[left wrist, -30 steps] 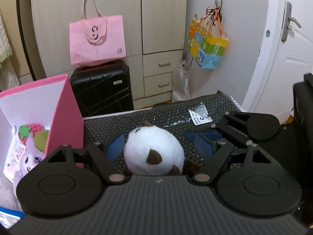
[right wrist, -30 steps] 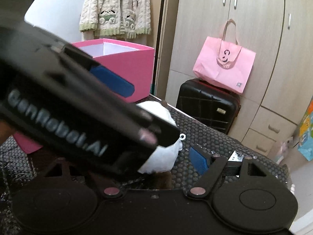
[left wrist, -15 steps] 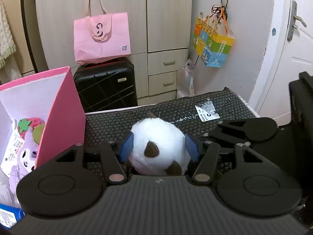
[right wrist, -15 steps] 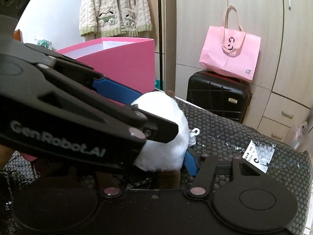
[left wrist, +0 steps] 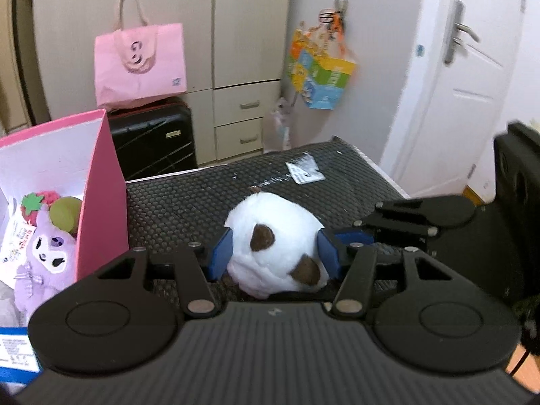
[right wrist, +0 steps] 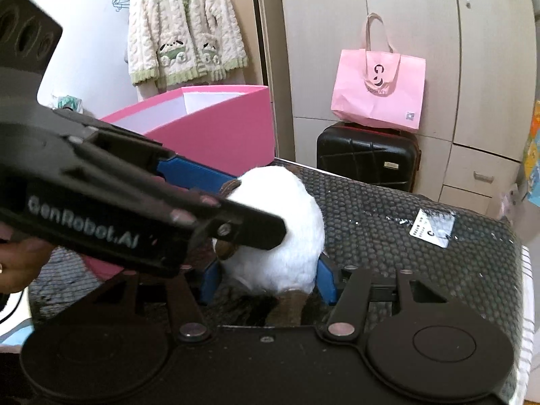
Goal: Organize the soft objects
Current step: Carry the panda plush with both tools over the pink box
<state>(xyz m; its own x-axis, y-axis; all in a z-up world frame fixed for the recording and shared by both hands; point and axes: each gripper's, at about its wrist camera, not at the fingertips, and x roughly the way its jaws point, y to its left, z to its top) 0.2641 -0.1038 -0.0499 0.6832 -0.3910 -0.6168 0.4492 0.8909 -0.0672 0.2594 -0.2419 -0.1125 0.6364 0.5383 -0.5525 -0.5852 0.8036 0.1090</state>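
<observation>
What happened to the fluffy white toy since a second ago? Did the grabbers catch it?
Yes. Both grippers have just been closing: the left gripper and the right gripper now squeeze the white plush from two sides, where a second ago their blue pads stood apart from it. The view has shifted a little with the hands. The plush is still on the black mat, and the pink box with its toys has not moved.

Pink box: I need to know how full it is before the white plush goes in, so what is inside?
Inside the pink box: a purple plush, a green ball and a red strawberry toy. The near wall hides the rest.
</observation>
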